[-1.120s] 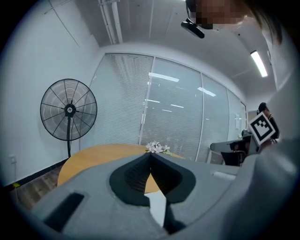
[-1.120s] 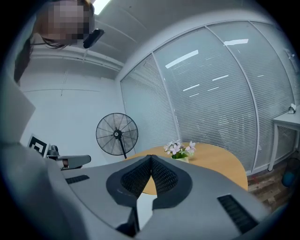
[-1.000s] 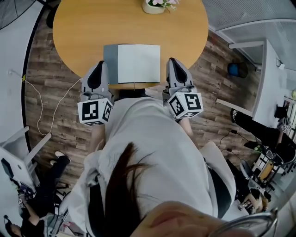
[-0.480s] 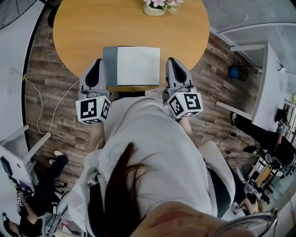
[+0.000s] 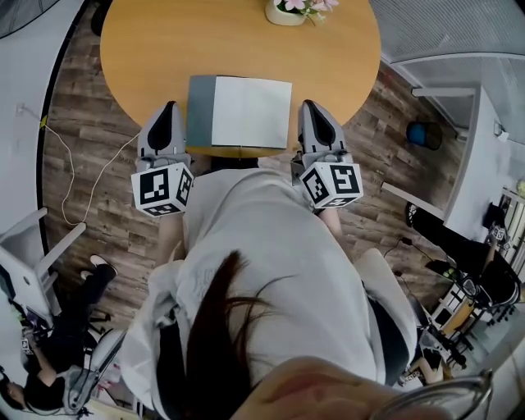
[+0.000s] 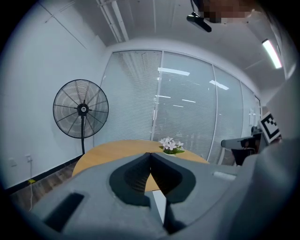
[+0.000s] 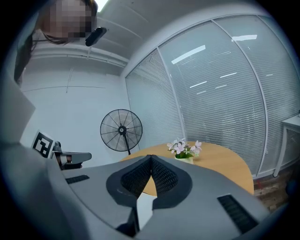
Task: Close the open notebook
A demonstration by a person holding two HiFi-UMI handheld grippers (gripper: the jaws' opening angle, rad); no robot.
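Shirt: your white shirt [image 5: 271, 246] sits behind both claws, nearest of all.
Marker cubes: one cube [image 5: 162, 189] rides the back end of your left claw and the other cube [image 5: 330, 184] the back end of your right claw.
Left claw [image 5: 170, 107]: your jaws are pressed tip to tip with nothing between them, and it hangs over the near edge of the table.
Right claw [image 5: 310, 104]: your jaws are also closed tip to tip and empty, level with the left claw.
Notebook [image 5: 239, 112]: it lies flat between your two claws, each claw just beside one of its side edges, and I cannot tell whether either touches it. A white page faces up, with a grey band on the side toward your left claw.
Table [image 5: 148, 49]: round and wooden, it spreads ahead of both claws.
Flowers [image 5: 289, 10]: a small pot of pale blossoms stands beyond the notebook, ahead of your right claw.
Fan [image 6: 80, 109]: a standing fan rises past the table, ahead and left of your left claw.
Blinds [image 6: 187, 103]: a glass wall with blinds closes the room farthest ahead.
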